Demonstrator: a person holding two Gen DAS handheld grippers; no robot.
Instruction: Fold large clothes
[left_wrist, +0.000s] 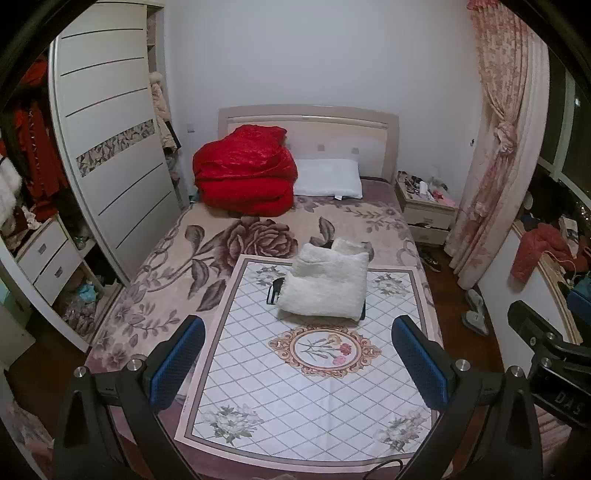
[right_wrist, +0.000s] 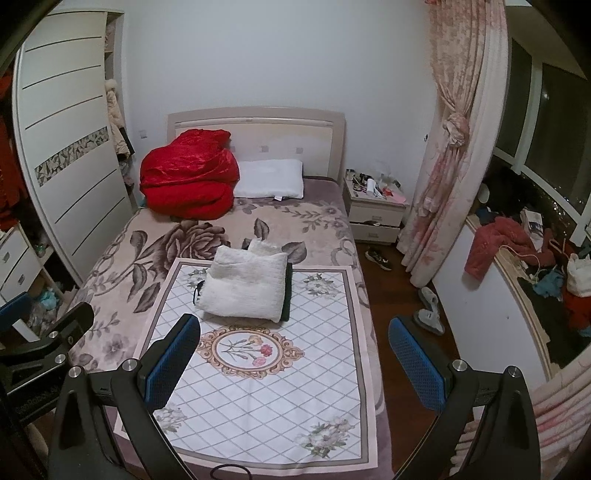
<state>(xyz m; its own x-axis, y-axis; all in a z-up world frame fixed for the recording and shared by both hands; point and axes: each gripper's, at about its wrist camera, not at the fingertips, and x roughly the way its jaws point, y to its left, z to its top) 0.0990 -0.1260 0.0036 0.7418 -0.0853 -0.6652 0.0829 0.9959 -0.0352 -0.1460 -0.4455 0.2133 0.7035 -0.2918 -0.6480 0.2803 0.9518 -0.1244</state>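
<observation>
Two parted grippers, left (left_wrist: 297, 363) and right (right_wrist: 293, 360); one folded white garment (left_wrist: 325, 286).

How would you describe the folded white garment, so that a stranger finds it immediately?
On the bed lies a white diamond-patterned mat. At its far end sits the folded white fluffy garment. Unlike the smooth white pillow by the headboard, it is woolly and stacked on something dark.

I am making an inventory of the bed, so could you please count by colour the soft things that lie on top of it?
Red: 1, the red quilt bundle near the headboard.
White: 3, the pillow, the folded fluffy white garment, and a smaller fluffy white piece behind it.
Patterned: 1, the white floral mat.
Total: 5.
</observation>
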